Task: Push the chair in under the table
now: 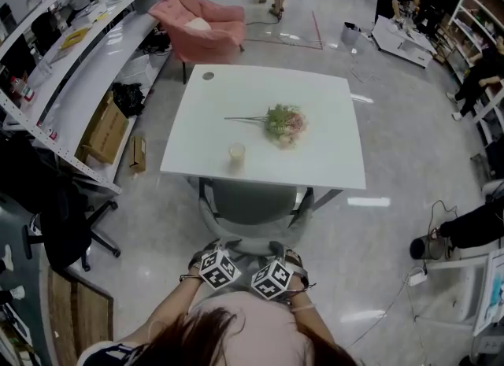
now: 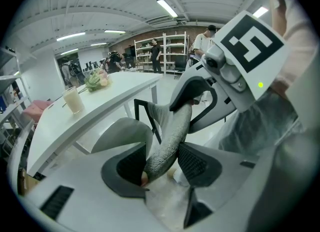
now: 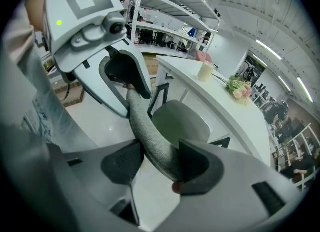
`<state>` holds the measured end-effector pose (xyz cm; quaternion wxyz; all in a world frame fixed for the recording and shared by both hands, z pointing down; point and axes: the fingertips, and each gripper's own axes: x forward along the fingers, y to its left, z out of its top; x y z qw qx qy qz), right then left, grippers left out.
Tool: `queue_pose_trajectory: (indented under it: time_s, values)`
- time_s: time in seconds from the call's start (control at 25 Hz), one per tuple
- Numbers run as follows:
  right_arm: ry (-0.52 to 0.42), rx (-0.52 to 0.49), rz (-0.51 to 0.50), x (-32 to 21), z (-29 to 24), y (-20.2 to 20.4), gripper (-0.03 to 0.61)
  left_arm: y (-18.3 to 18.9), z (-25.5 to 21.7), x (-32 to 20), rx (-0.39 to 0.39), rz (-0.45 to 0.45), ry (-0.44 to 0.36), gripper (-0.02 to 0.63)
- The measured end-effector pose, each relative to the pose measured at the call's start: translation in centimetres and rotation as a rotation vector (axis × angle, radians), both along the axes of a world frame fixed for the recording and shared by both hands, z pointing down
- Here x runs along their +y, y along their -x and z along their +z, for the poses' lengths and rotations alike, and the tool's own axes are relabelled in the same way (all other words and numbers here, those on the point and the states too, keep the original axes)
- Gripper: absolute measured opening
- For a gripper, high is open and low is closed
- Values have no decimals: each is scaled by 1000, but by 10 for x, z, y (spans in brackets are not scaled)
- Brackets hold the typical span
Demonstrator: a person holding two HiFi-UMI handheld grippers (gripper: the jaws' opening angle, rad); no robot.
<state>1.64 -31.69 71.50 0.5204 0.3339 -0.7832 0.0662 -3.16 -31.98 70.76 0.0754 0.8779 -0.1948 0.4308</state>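
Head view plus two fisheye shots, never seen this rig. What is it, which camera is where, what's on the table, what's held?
No robot here: a person holds a two-finger gripper in each hand. The head view looks down from the person's head; the marker cubes belong to the left gripper and right gripper. The other two pictures come from cameras riding on each gripper, looking along its fingers. The white table carries flowers and a cup. Both grippers are shut on the grey back of the chair, which sits partly under the table.
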Motion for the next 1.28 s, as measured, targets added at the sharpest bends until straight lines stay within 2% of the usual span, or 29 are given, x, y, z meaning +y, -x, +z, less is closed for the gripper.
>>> queue_pose_trajectory:
  time_s: [1.28]
  values:
    - [-9,-5,-27,-45,-1,-16,218,-17,0,-45,-9,-5,17,202]
